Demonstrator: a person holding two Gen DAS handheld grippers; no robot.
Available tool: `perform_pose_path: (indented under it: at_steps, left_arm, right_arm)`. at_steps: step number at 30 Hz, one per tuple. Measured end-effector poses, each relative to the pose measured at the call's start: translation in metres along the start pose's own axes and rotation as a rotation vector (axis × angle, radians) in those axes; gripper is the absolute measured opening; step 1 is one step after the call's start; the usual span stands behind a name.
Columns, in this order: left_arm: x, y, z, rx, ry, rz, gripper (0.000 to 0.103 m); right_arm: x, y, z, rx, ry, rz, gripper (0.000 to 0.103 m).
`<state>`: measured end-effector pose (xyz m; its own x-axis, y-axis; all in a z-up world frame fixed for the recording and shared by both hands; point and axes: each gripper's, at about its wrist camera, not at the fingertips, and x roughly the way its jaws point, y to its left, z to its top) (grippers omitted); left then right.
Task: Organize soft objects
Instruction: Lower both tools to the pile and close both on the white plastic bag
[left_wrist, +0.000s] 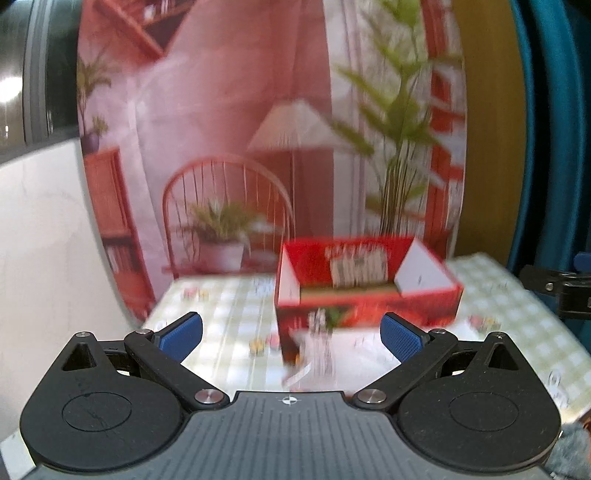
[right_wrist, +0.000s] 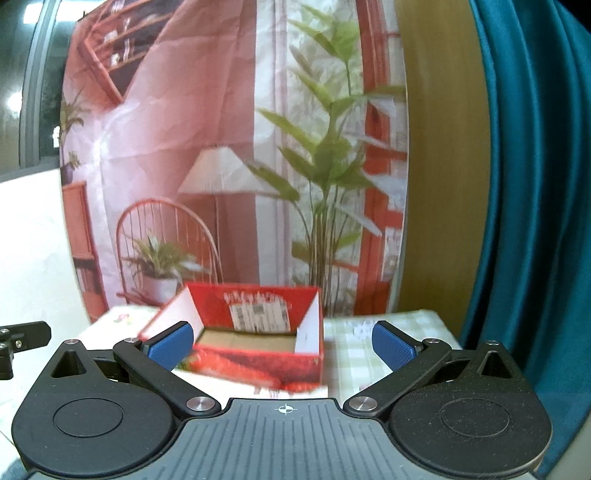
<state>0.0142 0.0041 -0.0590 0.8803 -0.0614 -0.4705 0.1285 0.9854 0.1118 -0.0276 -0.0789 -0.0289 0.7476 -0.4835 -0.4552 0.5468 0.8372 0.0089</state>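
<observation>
A red open-topped cardboard box (left_wrist: 369, 291) stands on a green-and-white checked tablecloth (left_wrist: 229, 332). It has white side flaps and a barcode label on its inner back wall. It also shows in the right wrist view (right_wrist: 258, 354), where its inside looks empty. My left gripper (left_wrist: 291, 338) is open and empty, held short of the box. My right gripper (right_wrist: 282, 345) is open and empty, also short of the box. A grey fuzzy thing (left_wrist: 574, 448) shows at the lower right corner of the left wrist view. Both views are blurred.
A printed backdrop (left_wrist: 258, 129) of a room with chair, lamp and plants hangs behind the table. A teal curtain (right_wrist: 532, 184) hangs at the right. A white wall (left_wrist: 44, 240) is at the left. The other gripper's black frame (left_wrist: 565, 291) shows at the right edge.
</observation>
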Motion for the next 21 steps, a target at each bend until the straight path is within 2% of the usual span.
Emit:
perform_pose_path:
  at_steps: [4,10,15,18,21]
  left_arm:
    - [0.022,0.005,-0.020,-0.010,0.085,-0.018,0.103]
    - [0.061,0.005,-0.052,-0.004,0.244,-0.113,0.102]
    - [0.095,0.012,-0.072,-0.057,0.390,-0.189,0.100]
    - [0.108,0.014,-0.084,-0.088,0.461,-0.247,0.098]
    - [0.123,0.013,-0.097,-0.122,0.513,-0.307,0.093]
  right_arm:
    - [0.014,0.000,-0.032,-0.016,0.037,-0.011,0.103]
    - [0.035,-0.001,-0.078,-0.081,0.148,-0.014,0.103]
    - [0.054,-0.012,-0.107,-0.032,0.267,0.017,0.103]
    - [0.068,-0.019,-0.118,0.000,0.338,0.022,0.103]
    - [0.076,-0.021,-0.127,0.016,0.378,0.051,0.102]
